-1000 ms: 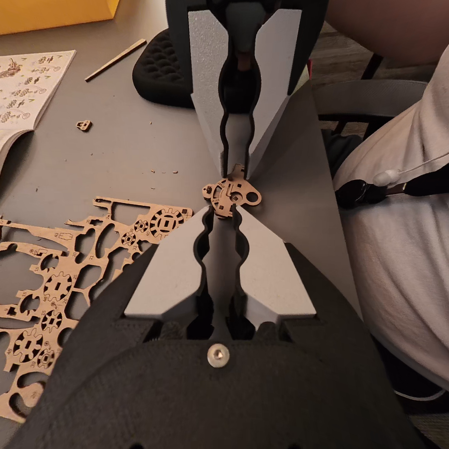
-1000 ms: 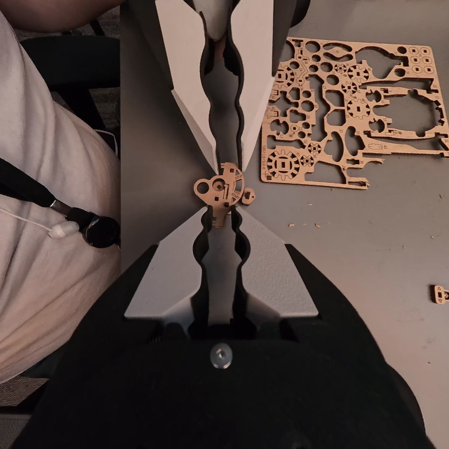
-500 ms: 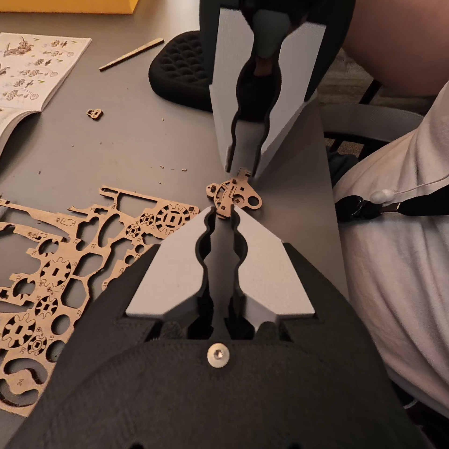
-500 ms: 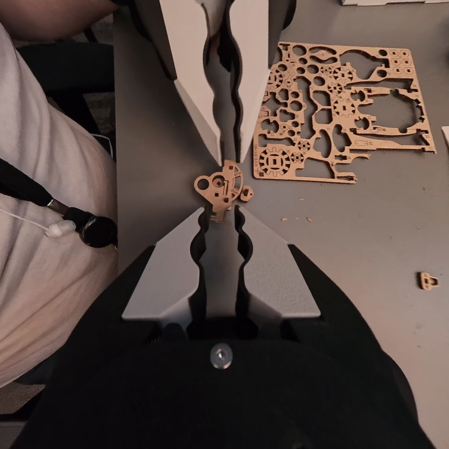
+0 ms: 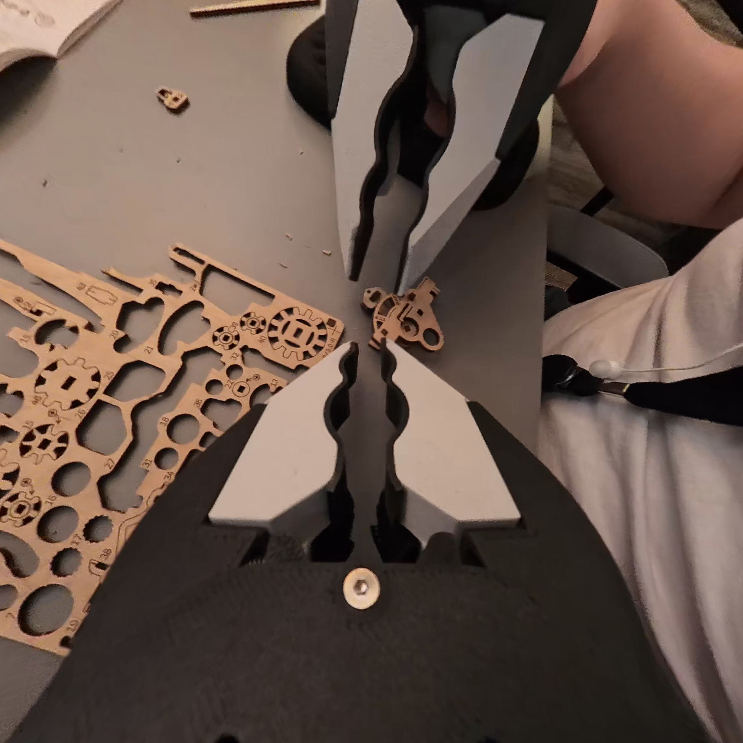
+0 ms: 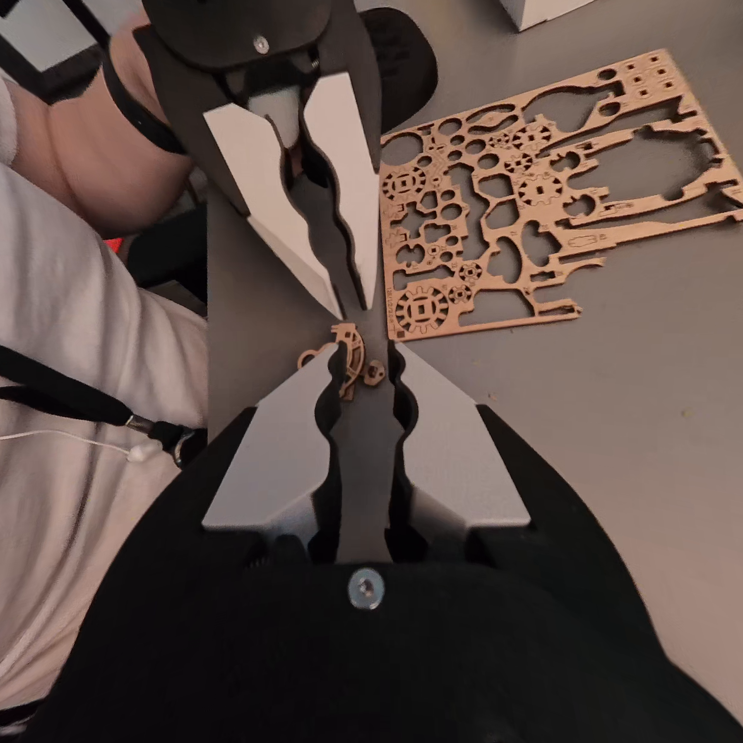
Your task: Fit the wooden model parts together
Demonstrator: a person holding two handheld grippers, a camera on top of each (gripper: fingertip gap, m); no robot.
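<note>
The small wooden assembly, a flat dial-shaped piece with a ring lug and a tiny piece on one side, appears to lie flat on the grey table, held by neither gripper. My left gripper is slightly open and empty, its right fingertip just beside the assembly's lower tab. My right gripper faces it from the far side, open, one fingertip at the assembly's upper edge. In the right wrist view my right gripper hovers over the assembly, whose ring lug is hidden behind the left finger. The left gripper points in from above.
A laser-cut wooden sheet with gears and cut-outs lies left of the grippers; it also shows in the right wrist view. A tiny loose wooden piece, a booklet and a black pad lie beyond. The table edge and a person's white clothing are close by.
Both grippers were shut on the assembly's tabs and held it between them. Both have let go; the assembly now lies on the table, shifted sideways. Both views have swung and are blurred.
</note>
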